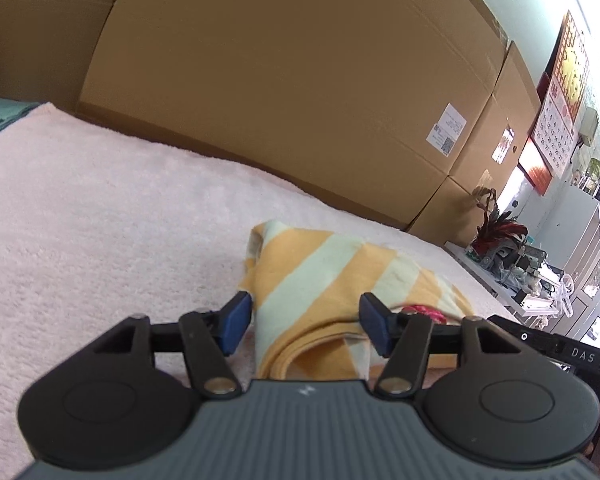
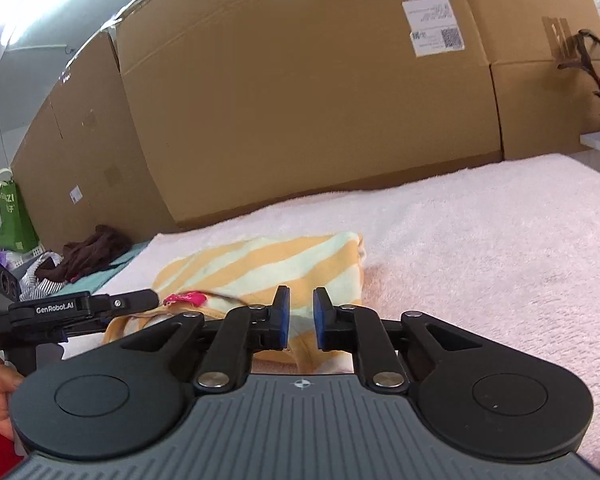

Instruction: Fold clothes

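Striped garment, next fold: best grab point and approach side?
Take the striped garment by its near rolled hem, coming in low from the near side. That edge curls up off the pink towel, so a finger can probably slide under. The left gripper, jaws wide, already straddles it; the right gripper is narrower.

The left claw (image 1: 306, 326), blue pads spread wide, hovers over a folded yellow-and-pale-green striped garment (image 1: 332, 276) lying on a pink fluffy blanket (image 1: 100, 220).

Black tongs (image 1: 306, 328), blue pads (image 2: 283, 312), ribbed grey housing (image 2: 300, 432).
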Available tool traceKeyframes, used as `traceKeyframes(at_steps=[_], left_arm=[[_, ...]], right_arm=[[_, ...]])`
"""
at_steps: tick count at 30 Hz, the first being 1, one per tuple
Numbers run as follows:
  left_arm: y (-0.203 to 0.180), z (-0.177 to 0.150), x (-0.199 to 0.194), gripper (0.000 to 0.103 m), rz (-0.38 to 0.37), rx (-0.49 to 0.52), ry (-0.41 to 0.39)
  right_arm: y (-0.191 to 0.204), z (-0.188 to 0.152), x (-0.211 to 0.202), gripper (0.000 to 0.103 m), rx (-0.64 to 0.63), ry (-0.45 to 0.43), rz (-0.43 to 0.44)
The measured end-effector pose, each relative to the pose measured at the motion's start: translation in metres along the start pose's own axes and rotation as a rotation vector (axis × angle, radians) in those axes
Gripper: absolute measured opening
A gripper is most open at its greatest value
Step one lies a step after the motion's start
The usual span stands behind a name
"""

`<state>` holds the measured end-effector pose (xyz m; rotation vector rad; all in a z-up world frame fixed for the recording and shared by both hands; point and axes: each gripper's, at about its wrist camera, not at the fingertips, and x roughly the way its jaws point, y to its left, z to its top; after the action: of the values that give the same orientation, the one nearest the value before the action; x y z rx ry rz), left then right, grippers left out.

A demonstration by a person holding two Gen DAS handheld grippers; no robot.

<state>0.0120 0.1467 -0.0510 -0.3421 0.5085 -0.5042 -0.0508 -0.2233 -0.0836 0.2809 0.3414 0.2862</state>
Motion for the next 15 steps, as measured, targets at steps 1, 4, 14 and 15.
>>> traceKeyframes(at_steps=[1,4,14,15], left_arm=[[0.001,0.000,-0.002,0.062,0.006,0.001,0.000],[0.005,0.002,-0.009,0.064,0.023,0.006,0.002],[0.000,-0.004,-0.010,0.064,0.025,0.038,0.023],[0.001,-0.004,-0.013,0.064,0.009,0.029,0.028]], right_arm=[[-0.002,0.000,-0.001,0.015,-0.022,0.008,-0.044],[-0.015,-0.003,-0.003,0.019,-0.046,0.042,-0.155],[-0.013,-0.009,0.006,0.020,-0.041,0.093,-0.119],[-0.013,-0.012,0.009,0.018,-0.053,0.124,-0.133]])
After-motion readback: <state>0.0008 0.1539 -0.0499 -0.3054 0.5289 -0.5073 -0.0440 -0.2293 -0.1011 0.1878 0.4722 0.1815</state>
